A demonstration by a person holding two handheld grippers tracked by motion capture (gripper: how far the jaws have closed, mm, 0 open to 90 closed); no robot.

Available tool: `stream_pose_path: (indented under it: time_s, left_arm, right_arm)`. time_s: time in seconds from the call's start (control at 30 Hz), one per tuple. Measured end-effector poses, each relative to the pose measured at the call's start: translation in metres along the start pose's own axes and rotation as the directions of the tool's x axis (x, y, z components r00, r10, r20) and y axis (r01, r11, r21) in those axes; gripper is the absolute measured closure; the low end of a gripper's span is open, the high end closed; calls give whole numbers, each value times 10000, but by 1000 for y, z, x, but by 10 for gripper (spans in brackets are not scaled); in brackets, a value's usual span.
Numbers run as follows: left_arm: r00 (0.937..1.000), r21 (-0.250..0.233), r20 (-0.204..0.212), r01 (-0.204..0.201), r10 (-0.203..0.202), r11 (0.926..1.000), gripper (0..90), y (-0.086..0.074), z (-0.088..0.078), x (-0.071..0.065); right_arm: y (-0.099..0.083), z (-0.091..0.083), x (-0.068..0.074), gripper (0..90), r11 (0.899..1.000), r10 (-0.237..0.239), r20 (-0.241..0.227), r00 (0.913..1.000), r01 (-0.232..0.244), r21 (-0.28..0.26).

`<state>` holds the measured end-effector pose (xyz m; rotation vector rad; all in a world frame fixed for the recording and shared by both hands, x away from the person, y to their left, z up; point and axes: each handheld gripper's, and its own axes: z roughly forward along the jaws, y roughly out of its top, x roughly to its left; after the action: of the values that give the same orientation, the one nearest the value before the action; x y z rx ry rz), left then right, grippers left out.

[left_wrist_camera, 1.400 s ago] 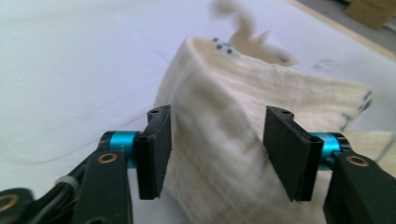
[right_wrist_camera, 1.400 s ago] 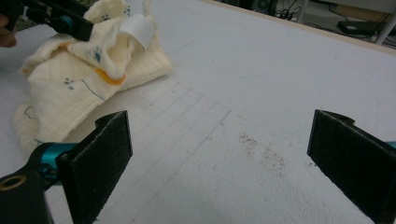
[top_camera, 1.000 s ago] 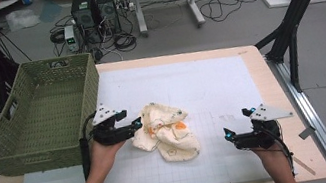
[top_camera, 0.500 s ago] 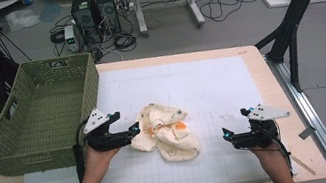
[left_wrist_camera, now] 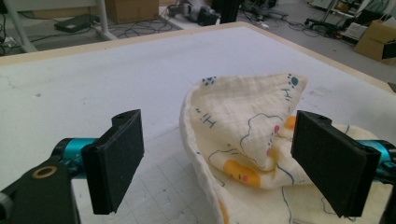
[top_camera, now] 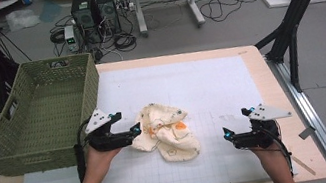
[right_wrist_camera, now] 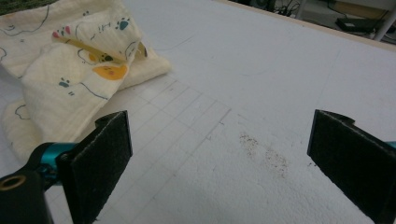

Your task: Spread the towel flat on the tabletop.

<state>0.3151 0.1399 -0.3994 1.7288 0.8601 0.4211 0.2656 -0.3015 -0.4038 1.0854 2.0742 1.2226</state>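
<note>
A crumpled cream cloth (top_camera: 168, 131) printed with small animals and orange patches lies on the white mat. My left gripper (top_camera: 126, 122) sits at the cloth's left edge. Its jaws have just been opening and now stand wide. In the left gripper view the cloth (left_wrist_camera: 243, 121) bulges up between the two pads without either one pressing on it, so the left gripper (left_wrist_camera: 224, 158) holds nothing. My right gripper (top_camera: 237, 122) rests open near the front right of the mat, apart from the cloth. In the right gripper view the cloth (right_wrist_camera: 70, 60) lies off to the upper left, and the gripper (right_wrist_camera: 224, 158) has bare mat between its pads.
A green woven basket (top_camera: 44, 148) stands at the table's left, just behind the left hand. The white gridded mat (top_camera: 189, 81) covers most of the wooden table, with a faint brown smudge (right_wrist_camera: 264, 151) ahead of the right gripper. Cables and computer cases lie on the floor beyond.
The left gripper's jaws have spread wider at the cloth's left edge. Both hands have stayed where they were, and the cloth has kept its place.
</note>
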Motion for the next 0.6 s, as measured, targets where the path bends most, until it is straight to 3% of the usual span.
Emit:
stream_pose_path:
  time_s: [0.1, 0.23, 0.43, 0.6]
  left_arm:
    - [9997, 143, 225, -1, -2, 9999, 217, -1, 2, 0]
    - [9995, 388, 320, 8, -21, 9992, 219, -6, 5, 0]
    - [9990, 714, 408, 144, -173, 9973, 222, -11, 10, 1]
    - [9986, 746, 523, 67, -107, 9972, 224, -11, 10, -1]
  right_arm:
    - [-1, 2, 0, 57, 10000, 34, -28, 10000, -34, 59]
    - [-3, 3, -2, 56, 9998, 173, -56, 9998, -172, 127]
    - [-4, 9, -3, 56, 9997, 24, -98, 9999, -22, 255]
    - [-5, 9, -3, 56, 9996, 78, -133, 9999, -74, 282]
